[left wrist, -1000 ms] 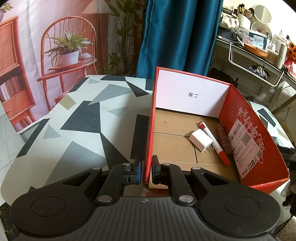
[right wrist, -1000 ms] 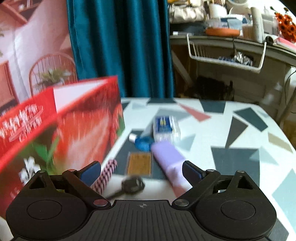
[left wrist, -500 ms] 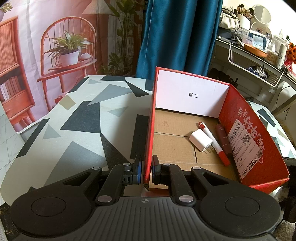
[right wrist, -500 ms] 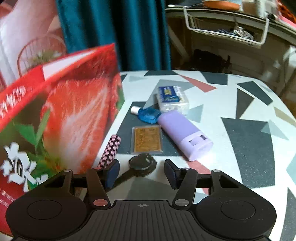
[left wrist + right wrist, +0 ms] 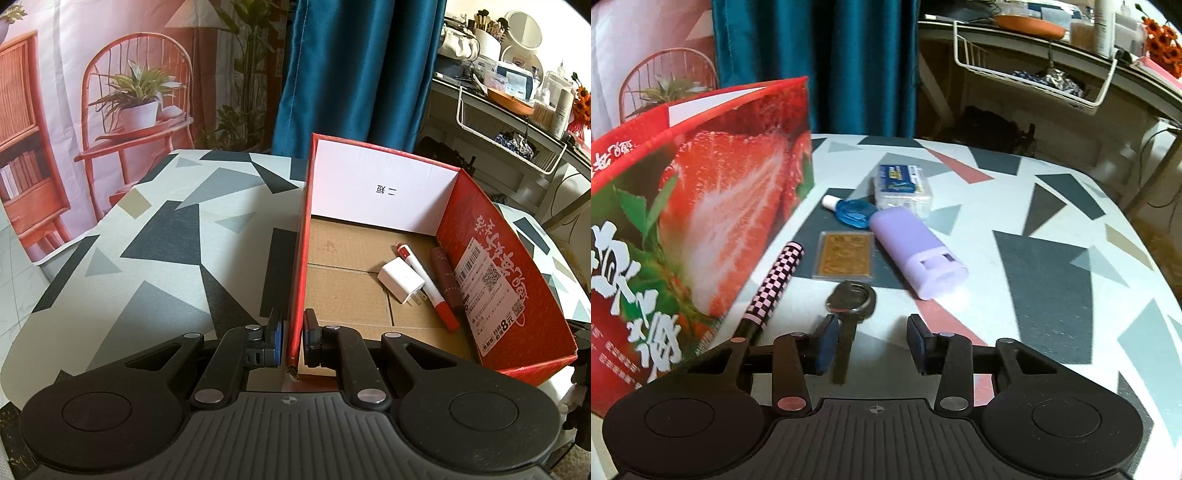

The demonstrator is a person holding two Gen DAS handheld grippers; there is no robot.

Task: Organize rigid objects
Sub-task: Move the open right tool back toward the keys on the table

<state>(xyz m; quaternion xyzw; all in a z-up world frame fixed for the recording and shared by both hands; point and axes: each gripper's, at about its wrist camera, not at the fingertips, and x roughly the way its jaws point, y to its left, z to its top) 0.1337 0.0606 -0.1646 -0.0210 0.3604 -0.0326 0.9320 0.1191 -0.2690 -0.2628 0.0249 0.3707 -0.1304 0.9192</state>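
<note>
My left gripper (image 5: 292, 334) is shut on the near left wall of the red strawberry box (image 5: 301, 236). Inside the box lie a white charger plug (image 5: 400, 283), a red-and-white marker (image 5: 428, 286) and a dark red tube (image 5: 447, 280). My right gripper (image 5: 873, 341) is open, low over the table beside the box (image 5: 694, 221). A black key (image 5: 849, 306) lies between its fingers, near the left one. Beyond lie a pink checkered pen (image 5: 775, 284), a gold card (image 5: 844, 254), a purple case (image 5: 916, 251), a blue bottle (image 5: 853, 212) and a clear box (image 5: 901, 184).
The table (image 5: 166, 258) has a geometric patterned cloth; its left part lies beside the box. A teal curtain (image 5: 354, 74) hangs behind. A cluttered shelf with a wire basket (image 5: 1034, 81) stands at the right beyond the table edge.
My right gripper has dropped and moved forward to the black key, and its fingers have closed partway around it. The left gripper and the box have not moved.
</note>
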